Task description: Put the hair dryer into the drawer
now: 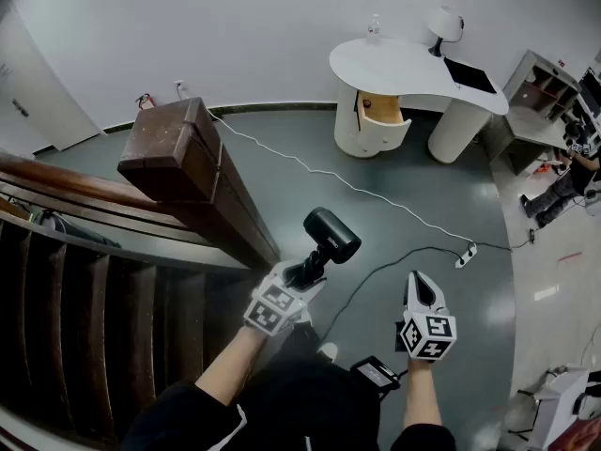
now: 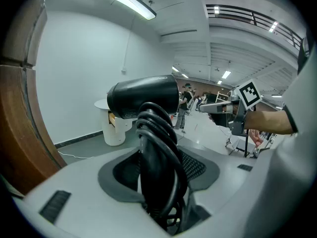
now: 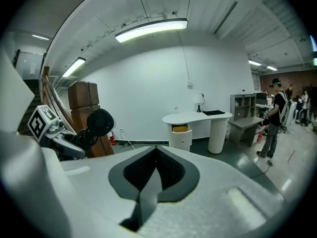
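Note:
My left gripper is shut on the handle of a black hair dryer, whose barrel sticks up above the jaws. In the left gripper view the dryer fills the middle, its black cord looped round the handle between the pads. My right gripper hangs to the right of it, jaws together with nothing in them; its view shows the two pads meeting at a seam. Far ahead stands a curved white desk with a drawer pulled open. That drawer also shows in the right gripper view.
A dark wooden newel post and stair banister run down the left. A white cable and a power strip lie on the grey floor. A shelf unit and a person are at the right.

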The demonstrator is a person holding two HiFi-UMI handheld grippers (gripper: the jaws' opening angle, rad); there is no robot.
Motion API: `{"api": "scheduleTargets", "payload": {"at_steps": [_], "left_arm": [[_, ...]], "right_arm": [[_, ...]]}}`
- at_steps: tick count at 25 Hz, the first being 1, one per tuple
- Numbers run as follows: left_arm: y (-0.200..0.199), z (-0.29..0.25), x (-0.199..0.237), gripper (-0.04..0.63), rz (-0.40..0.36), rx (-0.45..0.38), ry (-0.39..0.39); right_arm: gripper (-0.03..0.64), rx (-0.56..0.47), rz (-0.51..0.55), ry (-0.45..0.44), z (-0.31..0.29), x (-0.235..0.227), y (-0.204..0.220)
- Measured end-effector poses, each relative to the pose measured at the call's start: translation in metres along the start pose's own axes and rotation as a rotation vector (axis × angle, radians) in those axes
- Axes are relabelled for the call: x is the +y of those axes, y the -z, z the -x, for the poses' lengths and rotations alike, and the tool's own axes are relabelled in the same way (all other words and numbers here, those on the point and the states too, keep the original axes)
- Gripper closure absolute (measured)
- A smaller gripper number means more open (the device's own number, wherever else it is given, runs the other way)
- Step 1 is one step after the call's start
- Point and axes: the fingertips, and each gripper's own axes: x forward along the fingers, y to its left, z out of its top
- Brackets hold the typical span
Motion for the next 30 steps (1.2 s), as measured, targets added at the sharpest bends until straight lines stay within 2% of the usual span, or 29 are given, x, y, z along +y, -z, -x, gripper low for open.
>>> {"api": "scheduleTargets", "payload": {"at_steps": [6,13,22,30], "left_arm": [[0.007,0.000,-0.025,0.377,-0.008,0.010,0.000],[0.005,-0.003,-0.028,0.377,-0.009,0.008,-0.008],[-0.001,-0.011,-0.006,0.377,-0.013,0.015,-0.007],[-0.007,-0.021,0.036,0.377,-0.027,0.022,0.010]], "right_arm": [[0.617,-0.021,0.004,0.017,0.018,-0.006,0.006],[0.617,-0.028,0.028,-0.002,0.021,-0.005,0.002],[0.617,-0.024,0.019,-0.020,-0.004,0.000,-0.007],[0.617,-0.013,0.030,-0.022,-0.048,0.017,-0.020]]}}
